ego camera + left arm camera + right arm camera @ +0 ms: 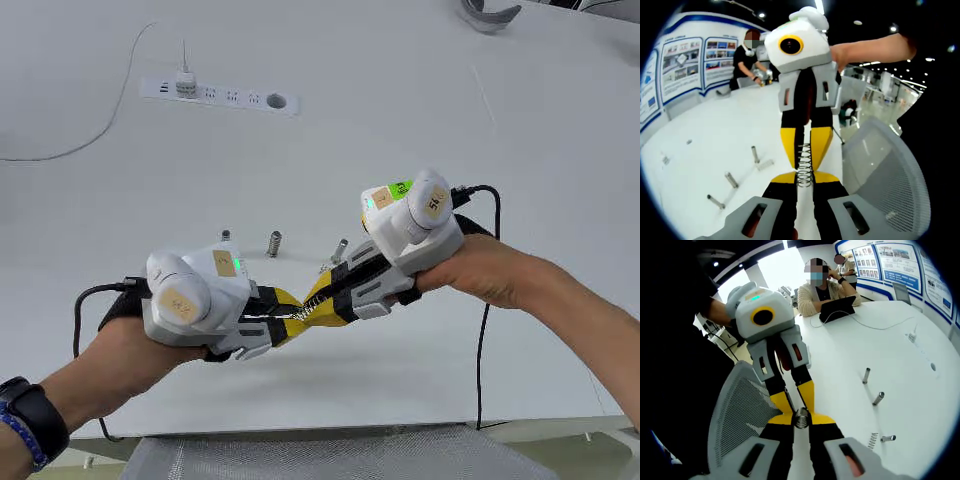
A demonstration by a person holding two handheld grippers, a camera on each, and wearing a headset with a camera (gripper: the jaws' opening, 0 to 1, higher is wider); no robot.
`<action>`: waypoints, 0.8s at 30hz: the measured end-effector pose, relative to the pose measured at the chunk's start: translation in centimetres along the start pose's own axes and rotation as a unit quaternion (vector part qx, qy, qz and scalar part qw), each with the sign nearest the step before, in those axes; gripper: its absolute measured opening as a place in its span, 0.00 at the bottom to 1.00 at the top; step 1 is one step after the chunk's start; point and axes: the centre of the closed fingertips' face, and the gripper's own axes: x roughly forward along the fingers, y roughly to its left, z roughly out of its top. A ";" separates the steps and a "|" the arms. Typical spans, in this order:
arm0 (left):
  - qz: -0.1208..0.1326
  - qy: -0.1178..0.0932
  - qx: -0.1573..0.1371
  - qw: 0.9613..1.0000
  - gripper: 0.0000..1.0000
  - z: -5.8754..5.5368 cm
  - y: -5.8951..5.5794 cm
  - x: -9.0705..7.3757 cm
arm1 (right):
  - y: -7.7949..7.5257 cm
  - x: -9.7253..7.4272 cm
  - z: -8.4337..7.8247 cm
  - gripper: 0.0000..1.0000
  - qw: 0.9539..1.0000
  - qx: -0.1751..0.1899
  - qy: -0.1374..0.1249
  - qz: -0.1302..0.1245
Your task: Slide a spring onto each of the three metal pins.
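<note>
- Left gripper point(805, 178) and right gripper point(805, 156) meet tip to tip, both claws pinched on one spring point(804, 169).
- Three metal pins point(273, 243) stand on the white table point(420, 120) beyond.

Left hand-held gripper point(284, 318) and right hand-held gripper point(325, 294) are meeting tip to tip.
Both are clamping one spring point(303, 313), forearms angling inward.

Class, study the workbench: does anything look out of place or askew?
Yes. A loose spring lies flat on the table beside a pin, not on it. A second spring is pinched in the air between the left hand-held gripper and the right hand-held gripper.
</note>
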 end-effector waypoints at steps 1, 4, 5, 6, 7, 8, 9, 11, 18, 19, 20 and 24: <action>0.002 0.000 -0.002 1.000 0.10 -0.2 0.1 -0.1 | 0.0 0.2 0.0 0.12 1.000 0.000 0.000 -0.002; 0.006 0.001 -0.010 1.000 0.11 -0.6 0.1 -0.2 | 0.1 0.5 0.0 0.12 1.000 0.000 0.001 -0.003; 0.008 0.001 -0.010 1.000 0.11 -0.6 0.0 -0.3 | 0.0 0.6 0.1 0.12 1.000 0.000 0.000 -0.003; 0.009 -0.001 -0.011 1.000 0.11 -0.7 0.1 -0.4 | 0.1 0.6 0.2 0.12 1.000 0.003 -0.003 -0.003; 0.011 0.000 -0.012 1.000 0.11 -0.7 0.1 -0.4 | 0.1 0.6 0.3 0.12 1.000 0.004 -0.005 -0.003; 0.013 0.002 -0.012 1.000 0.11 -0.8 0.2 -0.5 | 0.1 0.6 0.3 0.12 1.000 0.005 -0.007 -0.003; 0.014 0.004 -0.013 1.000 0.12 -1.0 0.3 -0.6 | 0.0 0.5 0.3 0.12 1.000 0.006 -0.009 -0.004; 0.019 0.006 -0.017 1.000 0.13 -1.3 0.5 -0.7 | -0.1 0.4 0.4 0.12 1.000 0.008 -0.011 -0.004; 0.041 0.008 -0.030 0.999 0.16 -2.2 1.3 -1.4 | -0.9 -0.1 0.4 0.12 1.000 0.017 -0.015 -0.019; 0.047 0.010 -0.032 0.998 0.17 -2.4 1.6 -1.6 | -1.1 -0.1 0.3 0.12 0.999 0.020 -0.014 -0.023; 0.050 0.011 -0.033 0.998 0.18 -2.5 1.7 -1.7 | -1.2 -0.1 0.3 0.12 0.999 0.021 -0.014 -0.026; 0.071 0.010 -0.044 0.996 0.21 -3.2 2.6 -2.4 | -2.5 -0.2 0.1 0.12 0.998 0.029 -0.010 -0.049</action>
